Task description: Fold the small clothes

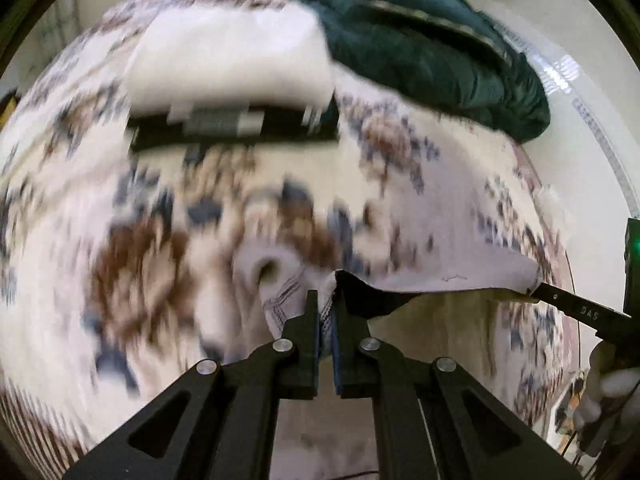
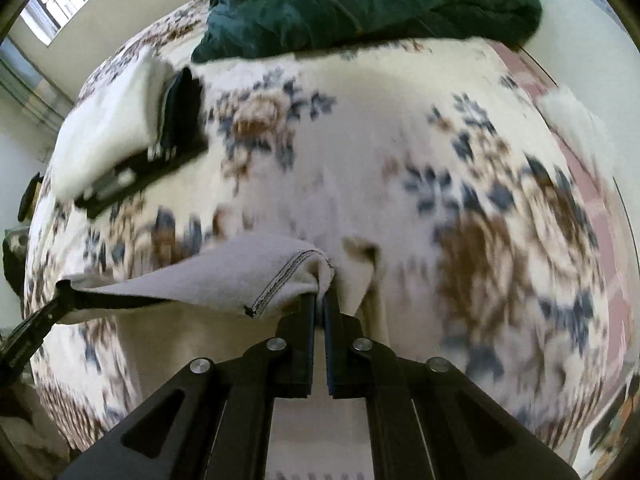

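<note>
In the left wrist view, a folded white cloth [image 1: 232, 60] lies at the far left of the bed [image 1: 400, 184], on top of a black item [image 1: 236, 136] with a grey and white band. Right of it, at the far edge, is a bunched dark green blanket [image 1: 420, 44]. The bed cover is cream with blurred brown and blue flowers. Near the lens, the left gripper [image 1: 326, 304] has its jaws pressed together on one corner of a pale grey garment [image 1: 440, 268], whose stitched hem shows beside the fingers. The garment stretches rightward, lifted off the bed, to the right gripper [image 1: 532, 290], which pinches its other corner. In the right wrist view the order runs the same: the white cloth [image 2: 108, 120] over the black item [image 2: 180, 112] at left, the blanket [image 2: 360, 0] at top, and the garment [image 2: 224, 276] spanning from the left gripper [image 2: 60, 286] at the left edge to the right gripper [image 2: 319, 298], whose jaws are closed on the hemmed corner. Both views are blurred.
</note>
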Motion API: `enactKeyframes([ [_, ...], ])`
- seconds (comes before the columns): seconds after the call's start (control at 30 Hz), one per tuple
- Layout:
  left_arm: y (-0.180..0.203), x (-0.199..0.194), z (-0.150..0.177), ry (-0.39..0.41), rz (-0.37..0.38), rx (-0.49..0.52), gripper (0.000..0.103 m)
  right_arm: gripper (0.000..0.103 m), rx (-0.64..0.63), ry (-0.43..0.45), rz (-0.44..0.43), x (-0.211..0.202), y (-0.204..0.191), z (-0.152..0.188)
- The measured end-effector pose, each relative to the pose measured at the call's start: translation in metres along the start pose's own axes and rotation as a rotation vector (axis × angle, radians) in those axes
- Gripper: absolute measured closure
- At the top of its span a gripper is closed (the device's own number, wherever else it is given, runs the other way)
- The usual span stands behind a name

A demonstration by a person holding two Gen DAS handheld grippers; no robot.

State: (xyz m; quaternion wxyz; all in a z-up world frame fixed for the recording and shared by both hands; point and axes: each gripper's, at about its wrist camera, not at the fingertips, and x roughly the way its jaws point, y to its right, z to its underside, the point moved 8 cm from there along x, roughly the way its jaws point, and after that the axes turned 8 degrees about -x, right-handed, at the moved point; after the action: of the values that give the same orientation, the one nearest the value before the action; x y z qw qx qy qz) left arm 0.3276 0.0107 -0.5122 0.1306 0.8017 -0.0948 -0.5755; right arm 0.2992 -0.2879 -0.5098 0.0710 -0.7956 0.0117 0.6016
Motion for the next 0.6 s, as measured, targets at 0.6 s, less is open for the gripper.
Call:
enactKeyframes([
  [0.6,-0.081,0.004,0.139,-0.295,-0.048,-0.226,0.060,0.061,0.079,-0.379,-0.039,0.044,0.035,0.194],
])
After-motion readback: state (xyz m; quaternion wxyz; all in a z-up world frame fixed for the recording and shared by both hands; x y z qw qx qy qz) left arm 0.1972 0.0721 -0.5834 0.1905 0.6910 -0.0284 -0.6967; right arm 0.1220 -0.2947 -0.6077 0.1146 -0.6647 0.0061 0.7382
